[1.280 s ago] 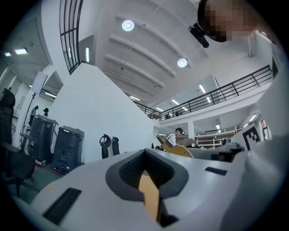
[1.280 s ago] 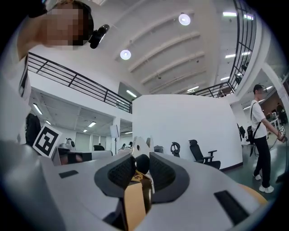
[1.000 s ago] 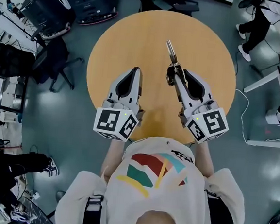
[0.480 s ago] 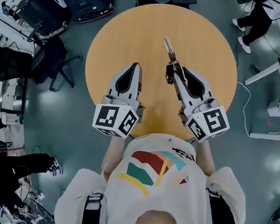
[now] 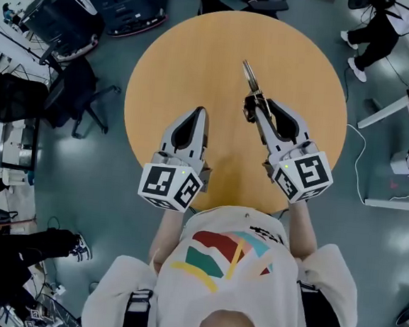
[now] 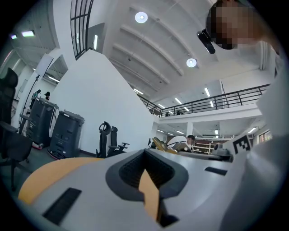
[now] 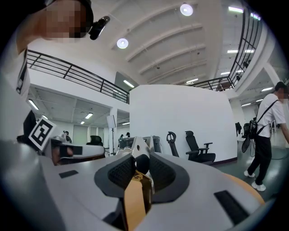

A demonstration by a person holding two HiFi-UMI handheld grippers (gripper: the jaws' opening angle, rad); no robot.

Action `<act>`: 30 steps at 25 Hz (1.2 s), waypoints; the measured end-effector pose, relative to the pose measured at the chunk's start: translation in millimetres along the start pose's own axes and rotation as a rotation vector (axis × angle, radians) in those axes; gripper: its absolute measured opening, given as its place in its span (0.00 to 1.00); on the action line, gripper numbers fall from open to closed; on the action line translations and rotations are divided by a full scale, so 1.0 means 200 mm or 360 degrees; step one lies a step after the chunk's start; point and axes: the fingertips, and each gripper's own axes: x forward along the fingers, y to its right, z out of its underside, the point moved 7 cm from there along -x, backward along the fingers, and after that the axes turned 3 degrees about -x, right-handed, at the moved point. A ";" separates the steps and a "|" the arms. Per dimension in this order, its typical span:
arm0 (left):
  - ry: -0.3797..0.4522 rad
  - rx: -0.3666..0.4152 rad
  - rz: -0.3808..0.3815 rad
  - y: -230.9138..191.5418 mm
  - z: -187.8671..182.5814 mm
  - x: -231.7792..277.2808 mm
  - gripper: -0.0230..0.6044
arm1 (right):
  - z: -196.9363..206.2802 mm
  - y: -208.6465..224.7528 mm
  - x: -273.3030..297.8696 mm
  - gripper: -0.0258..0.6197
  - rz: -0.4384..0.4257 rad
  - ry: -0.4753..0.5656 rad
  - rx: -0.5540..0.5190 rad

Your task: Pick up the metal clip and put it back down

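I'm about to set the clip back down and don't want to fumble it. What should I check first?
1. Metal clip clamped in the right hand-held gripper: ok.
2. Table bare beneath and around the clip: ok.
3. Left hand-held gripper shut, empty, well apart from the clip: ok.
4. Clip sticking out past the jaws, free to touch down first: ok.
5. Clip's height above the table: cannot tell.

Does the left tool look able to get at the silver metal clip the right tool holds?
Probably yes. The silver metal clip sticks out past the right tool that grips it, with nothing between it and the left tool above the round wooden table. The left tool's shut jaws would need opening first.
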 end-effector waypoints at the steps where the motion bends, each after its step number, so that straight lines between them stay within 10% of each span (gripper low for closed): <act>1: -0.0020 -0.0012 -0.0002 -0.01 0.02 0.01 0.11 | 0.02 0.05 0.05 0.20 0.0015 -0.0028 -0.0024; 16: -0.0464 -0.0195 -0.0185 -0.37 0.44 0.50 0.11 | 1.08 1.13 1.25 0.20 0.0208 -0.0971 -0.0199; 30: -0.0595 -0.0224 -0.0268 -0.62 0.58 0.78 0.11 | 1.40 1.18 1.66 0.32 -0.0016 -0.1101 -0.0420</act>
